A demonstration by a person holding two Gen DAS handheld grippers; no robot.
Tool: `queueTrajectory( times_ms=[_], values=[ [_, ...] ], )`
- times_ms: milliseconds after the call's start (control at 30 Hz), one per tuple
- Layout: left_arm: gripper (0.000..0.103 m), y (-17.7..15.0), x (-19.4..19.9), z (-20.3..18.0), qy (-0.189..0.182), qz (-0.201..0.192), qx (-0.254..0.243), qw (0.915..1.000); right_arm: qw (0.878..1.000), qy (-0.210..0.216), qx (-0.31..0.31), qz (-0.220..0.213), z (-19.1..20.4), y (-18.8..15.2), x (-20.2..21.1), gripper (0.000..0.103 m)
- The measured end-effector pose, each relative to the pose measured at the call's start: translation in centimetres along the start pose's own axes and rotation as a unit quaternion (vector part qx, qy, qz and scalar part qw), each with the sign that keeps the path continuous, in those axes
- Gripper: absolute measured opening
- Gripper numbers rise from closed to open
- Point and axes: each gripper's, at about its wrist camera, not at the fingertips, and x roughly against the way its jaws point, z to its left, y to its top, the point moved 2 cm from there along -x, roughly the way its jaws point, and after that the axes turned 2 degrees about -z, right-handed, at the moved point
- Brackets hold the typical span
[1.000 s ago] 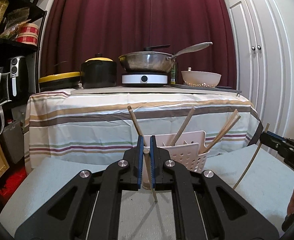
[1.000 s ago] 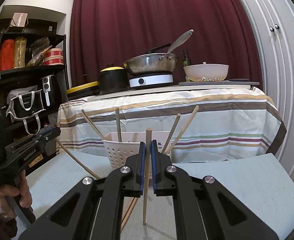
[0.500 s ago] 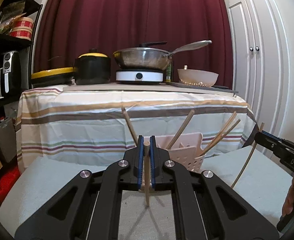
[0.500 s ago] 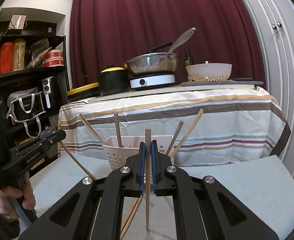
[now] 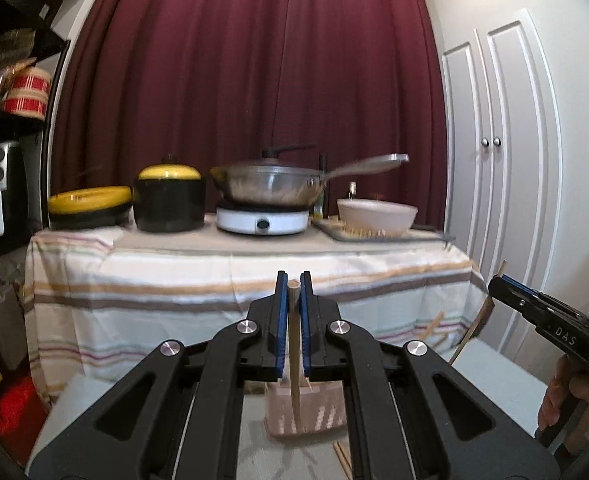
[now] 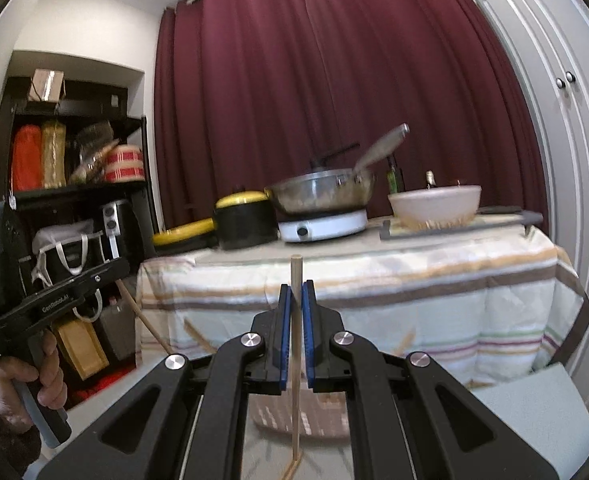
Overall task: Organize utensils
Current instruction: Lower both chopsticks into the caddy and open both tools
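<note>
Room: where the dark red curtain (image 5: 254, 80) hangs, a striped cloth (image 5: 234, 280) drapes a table bearing a yellow-lidded black pot (image 5: 169, 196), a steel pan (image 5: 270, 184) on a white hotplate (image 5: 263, 222), and a pale bowl (image 5: 376, 216).
Surface: a grey worktop (image 6: 534, 412) lies in front.
Basket: pale perforated holder (image 5: 306, 412), mostly hidden by the fingers; its contents seem blurred.
Left gripper (image 5: 293, 320): jaws pinching an upright wooden chopstick (image 5: 294, 360), tip over the basket.
Right gripper (image 6: 295, 328): jaws nipping a second chopstick (image 6: 296, 360), upright, above the basket.
</note>
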Motion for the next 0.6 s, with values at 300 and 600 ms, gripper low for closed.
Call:
queueTrajectory(
  times_ms=[300, 600],
  values=[
    [0.006, 4.2, -3.0, -0.6, 0.021, -0.053, -0.019, 0.9982, 0.999, -0.012, 0.027, -0.043, -0.1, 3.8, -3.5, 0.006],
    [0.006, 0.6, -9.2, -1.0, 0.038, -0.024, -0.017, 0.9989, 0.999, -0.025, 0.035, -0.012, -0.7, 0.3, -8.7, 0.006]
  ],
)
